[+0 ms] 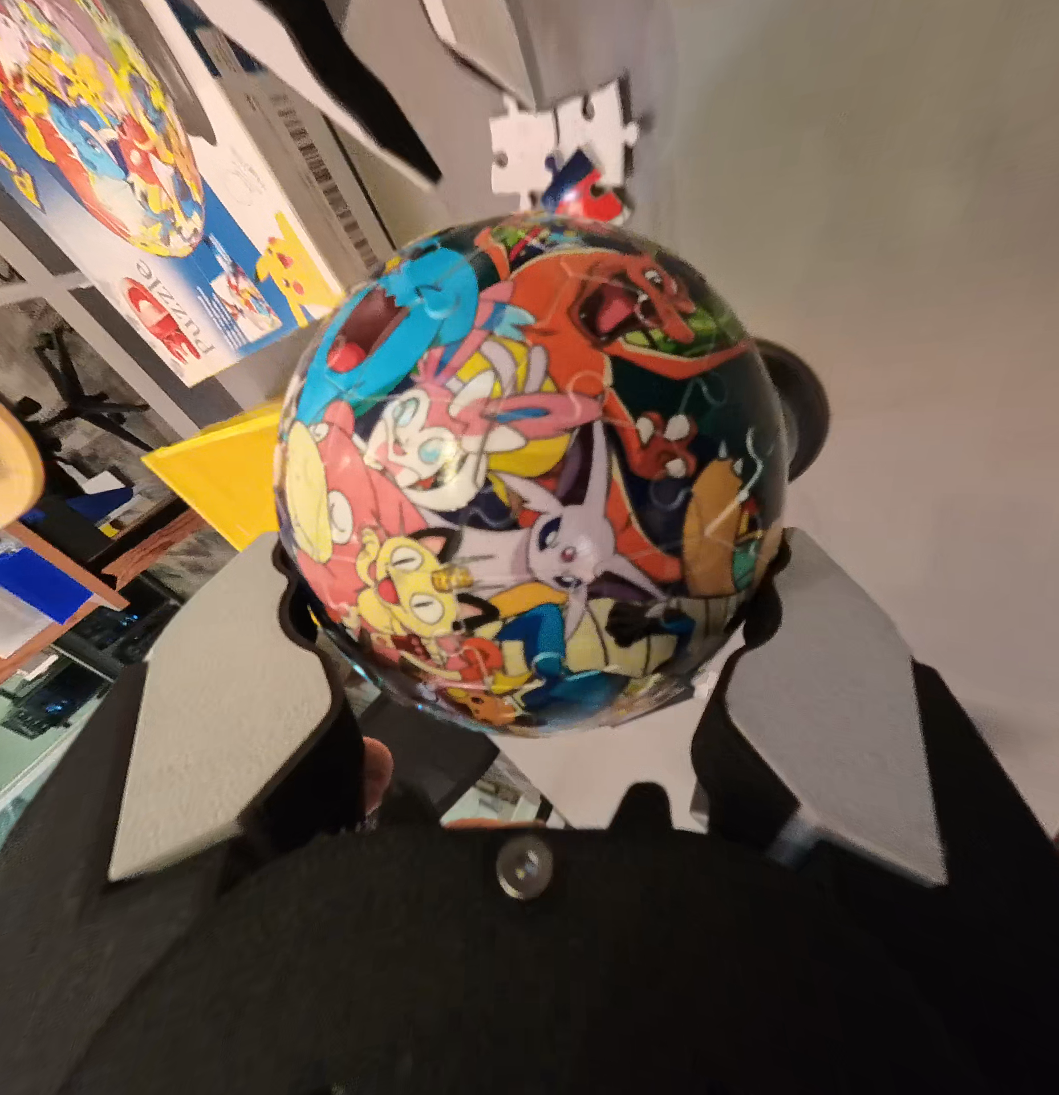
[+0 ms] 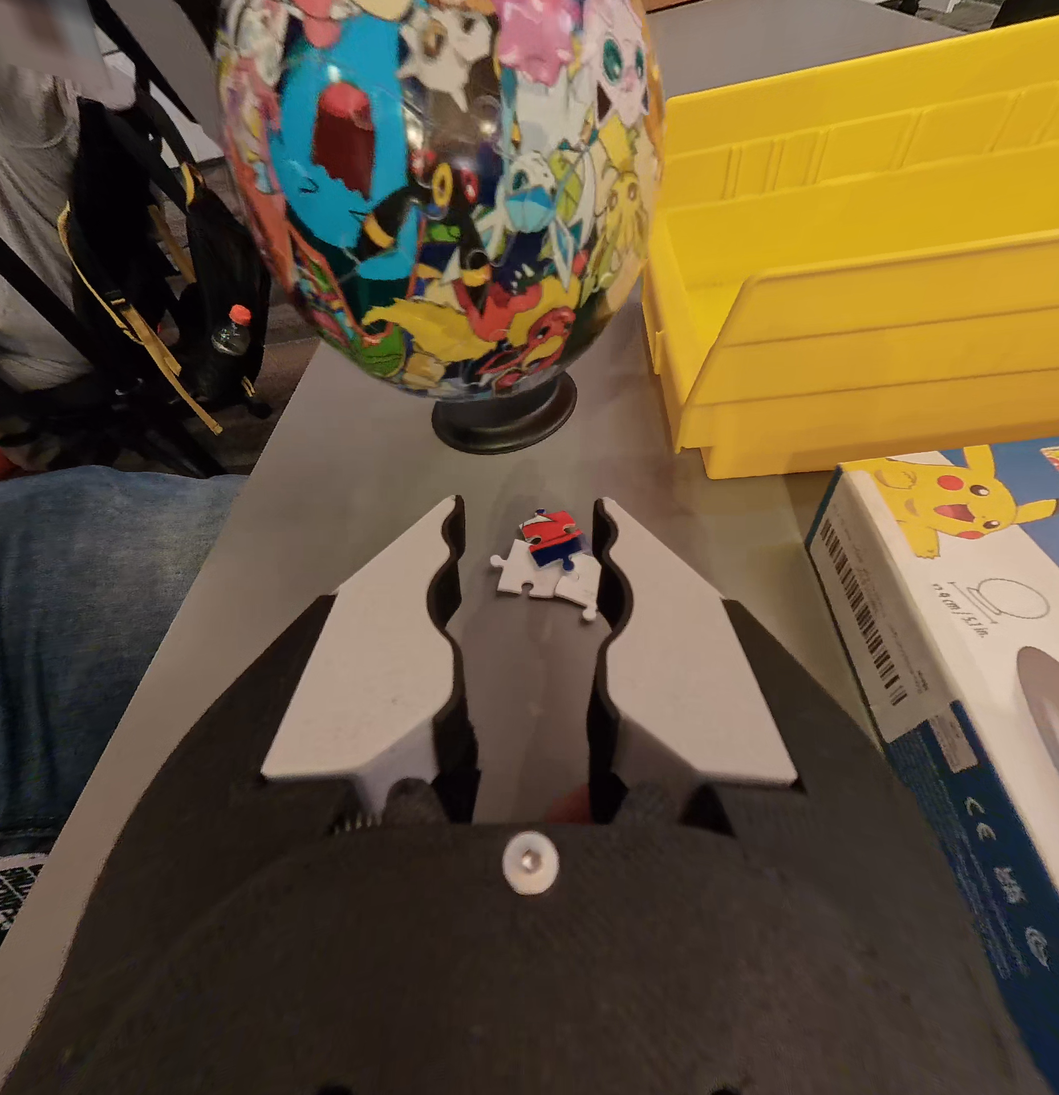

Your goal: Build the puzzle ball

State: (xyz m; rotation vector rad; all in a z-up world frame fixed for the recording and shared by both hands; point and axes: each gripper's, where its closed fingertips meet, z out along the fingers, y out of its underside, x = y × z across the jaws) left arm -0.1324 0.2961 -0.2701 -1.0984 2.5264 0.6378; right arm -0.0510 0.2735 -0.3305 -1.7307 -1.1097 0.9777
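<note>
Puzzle ball (image 1: 530, 474), nearly whole with one gap in its blue patch, held between the jaws of the left gripper (image 1: 530, 598), on its black stand (image 2: 503, 418) near the surface's (image 2: 361, 474) left edge. Loose puzzle pieces (image 2: 547, 557) lie on bare surface between the parted, empty jaws of the right gripper (image 2: 528, 533). Yellow bin (image 2: 870, 296) far right, contents not visible; puzzle box (image 2: 953, 622) near right.

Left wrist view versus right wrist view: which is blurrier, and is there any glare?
Left wrist view: motion blur smears the loose white-backed puzzle pieces. Right wrist view: sharper, fisheye-stretched glossy multicoloured puzzle ball with faint glare.
</note>
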